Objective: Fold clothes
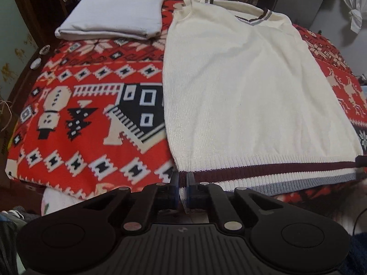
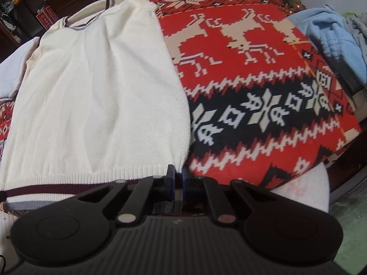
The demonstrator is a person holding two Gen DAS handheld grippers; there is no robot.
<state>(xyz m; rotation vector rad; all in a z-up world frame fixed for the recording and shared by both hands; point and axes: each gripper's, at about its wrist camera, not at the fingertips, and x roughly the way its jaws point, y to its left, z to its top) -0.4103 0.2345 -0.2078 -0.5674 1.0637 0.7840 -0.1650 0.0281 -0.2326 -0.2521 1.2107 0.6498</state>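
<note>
Left claw [image 1: 182, 183] is clamped on the near-left corner of the cream knit vest's [image 1: 252, 96] striped hem, and the right claw [image 2: 178, 178] is pinched on the near-right hem corner, the fabric between its pads mostly hidden by the jaws. The vest lies flat, neckline far, on a red patterned blanket [image 1: 91, 114] covering the tabletop, with a folded white garment [image 1: 114, 16] at far left and a crumpled light-blue garment [image 2: 330, 43] at far right, partly cut off. Two small round dishes [image 1: 40, 57] sit at the far-left edge, contents unreadable.
</note>
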